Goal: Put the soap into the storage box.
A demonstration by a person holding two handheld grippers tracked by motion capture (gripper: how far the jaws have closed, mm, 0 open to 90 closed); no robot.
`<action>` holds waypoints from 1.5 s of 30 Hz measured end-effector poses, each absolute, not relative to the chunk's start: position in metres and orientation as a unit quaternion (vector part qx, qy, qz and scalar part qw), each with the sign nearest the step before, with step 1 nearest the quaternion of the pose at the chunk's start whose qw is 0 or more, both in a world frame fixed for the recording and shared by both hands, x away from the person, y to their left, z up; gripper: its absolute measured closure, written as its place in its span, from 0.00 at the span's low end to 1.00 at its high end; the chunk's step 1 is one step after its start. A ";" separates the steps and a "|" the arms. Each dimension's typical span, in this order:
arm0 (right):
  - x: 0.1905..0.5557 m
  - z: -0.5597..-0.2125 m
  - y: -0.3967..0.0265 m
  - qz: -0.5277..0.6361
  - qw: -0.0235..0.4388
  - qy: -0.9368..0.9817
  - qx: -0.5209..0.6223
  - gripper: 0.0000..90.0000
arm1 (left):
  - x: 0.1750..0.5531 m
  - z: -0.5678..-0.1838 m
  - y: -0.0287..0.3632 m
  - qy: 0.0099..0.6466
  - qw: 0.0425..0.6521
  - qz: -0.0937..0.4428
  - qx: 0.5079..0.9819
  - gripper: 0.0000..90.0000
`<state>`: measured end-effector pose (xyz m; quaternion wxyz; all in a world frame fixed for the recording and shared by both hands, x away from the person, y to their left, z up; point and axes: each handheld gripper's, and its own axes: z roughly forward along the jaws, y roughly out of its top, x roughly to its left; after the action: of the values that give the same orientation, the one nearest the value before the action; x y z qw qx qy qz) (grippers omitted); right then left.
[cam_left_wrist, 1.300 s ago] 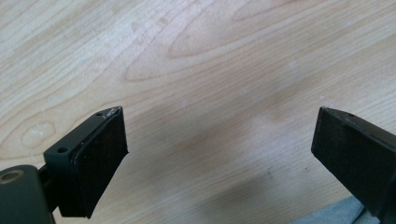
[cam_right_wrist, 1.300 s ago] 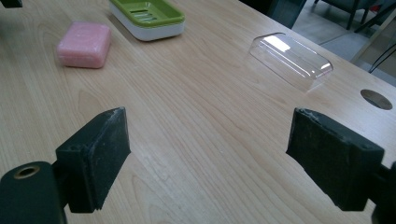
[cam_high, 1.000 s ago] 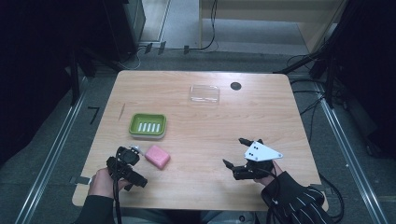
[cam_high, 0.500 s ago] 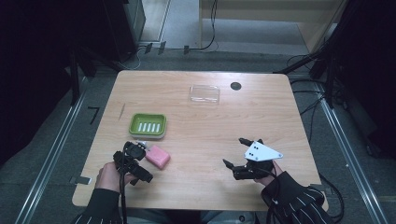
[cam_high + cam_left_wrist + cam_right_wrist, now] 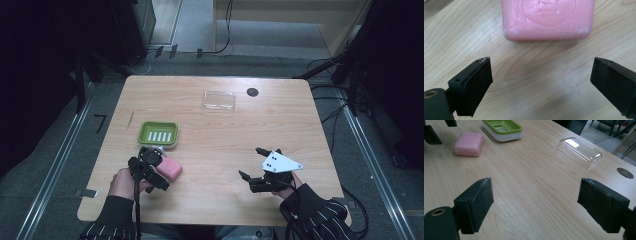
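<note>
Pink soap bar (image 5: 548, 18) is lying flat on the wooden table (image 5: 220, 200), just beside the green soap dish (image 5: 158, 133), near the front-left edge. Left gripper (image 5: 150, 167) is hovering right over it w/ jaws spread wide, nothing held; in the left gripper view the bar is sitting just ahead of the tips, not btwn them yet. Right gripper (image 5: 257, 172) is resting well apart, also spread wide & empty. Clear lid (image 5: 579, 152) is sitting far across the table. Likely step: grabbing the soap. Needs pushing fwd so jaws straddle the bar's sides, low to the wood, closing gently; soap probably slippery.
</note>
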<state>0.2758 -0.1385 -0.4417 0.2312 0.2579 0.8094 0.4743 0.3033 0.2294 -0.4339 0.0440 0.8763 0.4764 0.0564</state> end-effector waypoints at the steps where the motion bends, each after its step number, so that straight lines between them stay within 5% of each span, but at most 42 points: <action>1: 0.276 -0.442 -0.138 0.474 0.230 0.810 0.258 0.15 | 0.304 -0.433 0.228 0.475 0.043 0.057 0.877 0.05; 37: 0.276 -0.442 -0.139 0.475 0.230 0.809 0.258 0.15 | 0.344 -0.443 0.194 0.461 0.009 0.039 0.887 0.05; 45: 0.276 -0.442 -0.139 0.476 0.231 0.808 0.260 0.15 | 0.351 -0.449 0.196 0.470 0.007 0.038 0.882 0.13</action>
<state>0.2760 -0.1393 -0.4418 0.2311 0.2603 0.8076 0.4761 0.3505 0.1958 -0.4495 0.0069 0.8820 0.4697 0.0378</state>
